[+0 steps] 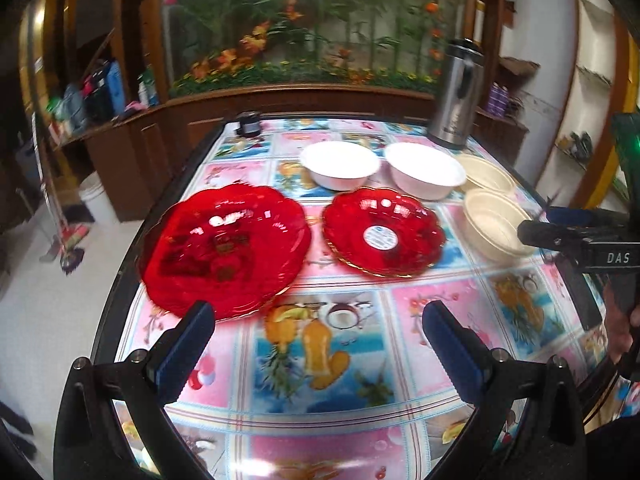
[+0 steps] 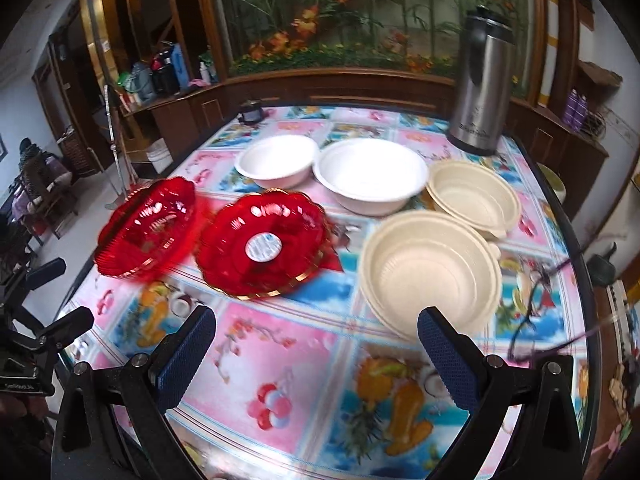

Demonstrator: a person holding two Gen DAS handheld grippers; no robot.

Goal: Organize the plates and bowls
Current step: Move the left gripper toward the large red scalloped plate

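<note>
Red plates (image 1: 226,250) (image 1: 383,232) lay frame-centre, white bowls (image 1: 340,164) above; left gripper (image 1: 316,328) and right gripper (image 2: 316,332) both gaped empty.

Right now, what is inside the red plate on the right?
A round white sticker sits at the centre of the right red plate; nothing else lies in it. The tablecloth directly beneath is mostly obscured.

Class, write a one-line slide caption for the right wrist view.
Open right gripper above a fruit-print table holding two red plates, two white bowls and two cream bowls.
</note>
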